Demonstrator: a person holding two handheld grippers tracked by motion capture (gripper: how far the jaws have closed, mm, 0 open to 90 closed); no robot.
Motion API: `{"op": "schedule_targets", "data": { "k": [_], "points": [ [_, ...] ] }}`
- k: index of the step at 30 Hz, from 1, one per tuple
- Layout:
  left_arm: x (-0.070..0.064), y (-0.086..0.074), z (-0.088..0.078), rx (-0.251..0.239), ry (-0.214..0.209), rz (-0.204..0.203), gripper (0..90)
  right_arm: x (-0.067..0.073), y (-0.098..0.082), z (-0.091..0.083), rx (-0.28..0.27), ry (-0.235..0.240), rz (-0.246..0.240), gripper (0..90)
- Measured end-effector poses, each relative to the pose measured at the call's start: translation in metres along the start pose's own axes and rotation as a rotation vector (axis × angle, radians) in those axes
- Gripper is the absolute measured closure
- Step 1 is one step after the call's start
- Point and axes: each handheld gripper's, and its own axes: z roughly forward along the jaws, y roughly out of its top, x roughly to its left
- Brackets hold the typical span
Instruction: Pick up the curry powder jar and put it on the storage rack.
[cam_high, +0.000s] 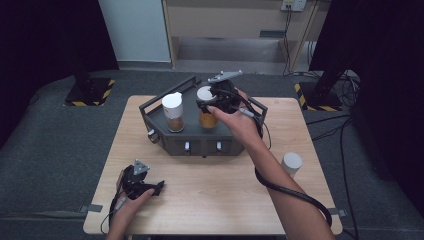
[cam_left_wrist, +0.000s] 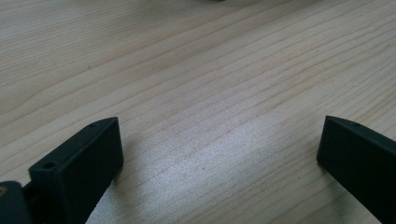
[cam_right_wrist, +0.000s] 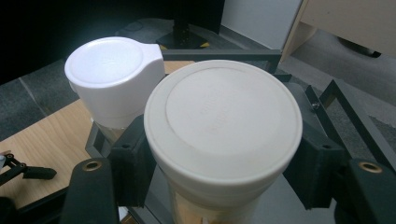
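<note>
A jar with a round white lid (cam_right_wrist: 223, 116) and orange-brown contents (cam_high: 207, 120) stands in the dark grey rack (cam_high: 200, 142) at the table's far middle. My right gripper (cam_high: 210, 102) is shut on it, with a black pad (cam_right_wrist: 133, 161) pressed on either side just under the lid. A second jar with a white flip cap (cam_right_wrist: 114, 74) and brown contents (cam_high: 173, 114) stands to its left in the same rack. At the table's near left, my left gripper (cam_high: 157, 187) rests low over bare wood, its jaws (cam_left_wrist: 219, 149) wide apart and open with nothing between them.
A small white-capped container (cam_high: 291, 163) stands alone on the wooden table (cam_high: 220, 195) at the right. The rack has raised dark rails (cam_right_wrist: 345, 112) around its edge and knobs on its front face. Cables trail from both grippers.
</note>
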Motion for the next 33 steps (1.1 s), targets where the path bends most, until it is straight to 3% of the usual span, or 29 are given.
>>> {"op": "schedule_targets", "data": {
  "k": [33],
  "points": [
    [-0.001, 0.000, 0.000, 0.001, 0.003, -0.003, 0.0, -0.005, -0.004, 0.024, 0.021, -0.002, 0.027, 33.7]
  ]
}}
